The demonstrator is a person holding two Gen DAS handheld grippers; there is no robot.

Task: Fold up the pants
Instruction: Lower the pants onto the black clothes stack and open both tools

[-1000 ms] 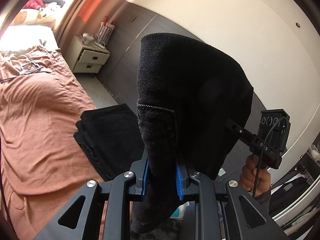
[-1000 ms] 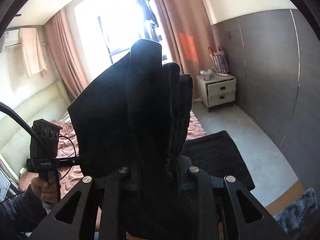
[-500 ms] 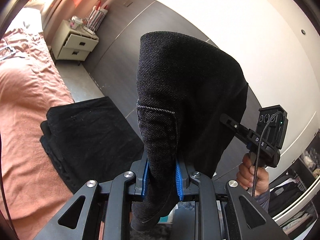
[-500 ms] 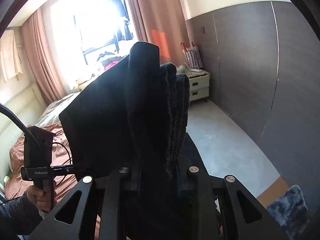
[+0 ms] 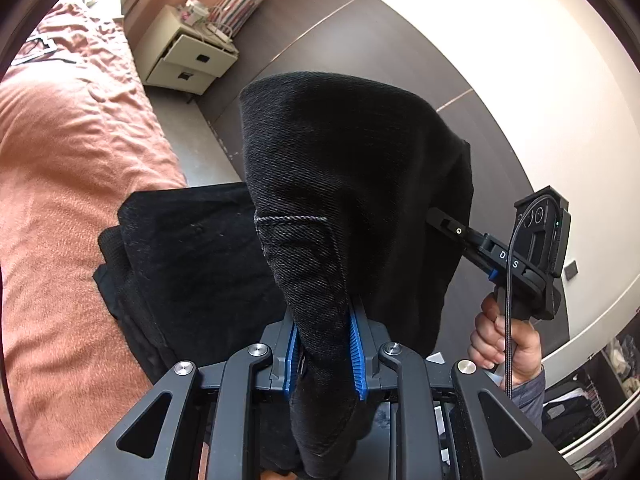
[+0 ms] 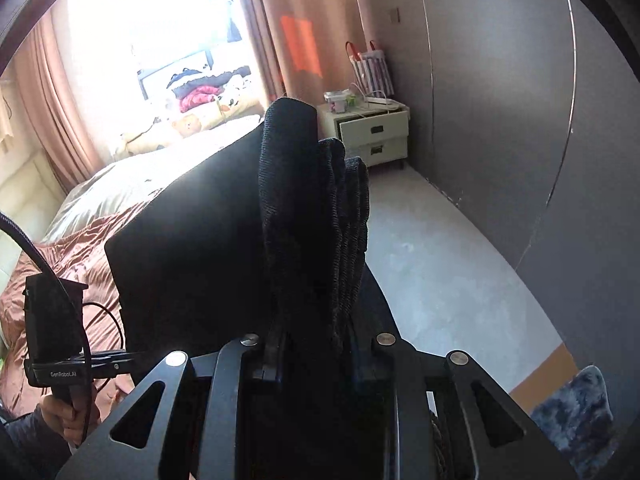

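Note:
The black denim pants (image 5: 340, 160) hang bunched between my two grippers. My left gripper (image 5: 324, 344) is shut on one thick fold, its blue pads (image 5: 356, 352) pressing both sides. Seen from the right wrist, my right gripper (image 6: 316, 340) is shut on several stacked ribbed layers of the pants (image 6: 304, 208). Its pads are hidden in the cloth. A flat dark panel of the pants (image 6: 188, 260) stretches left towards the other hand-held gripper body (image 6: 56, 344). A folded black garment (image 5: 180, 260) lies on the bed's edge below the left gripper.
A salmon blanket covers the bed (image 5: 60, 160). A cream two-drawer nightstand (image 6: 372, 132) with a striped bag stands against the grey wall panels (image 6: 500, 100). Bare grey floor (image 6: 440, 260) runs beside the bed, with a blue fluffy rug (image 6: 572, 412) at the lower right.
Both grippers moved with the pants still clamped. The left one sank towards the bed, so the folded black garment looks larger and nearer. The right view swung towards the nightstand and floor.

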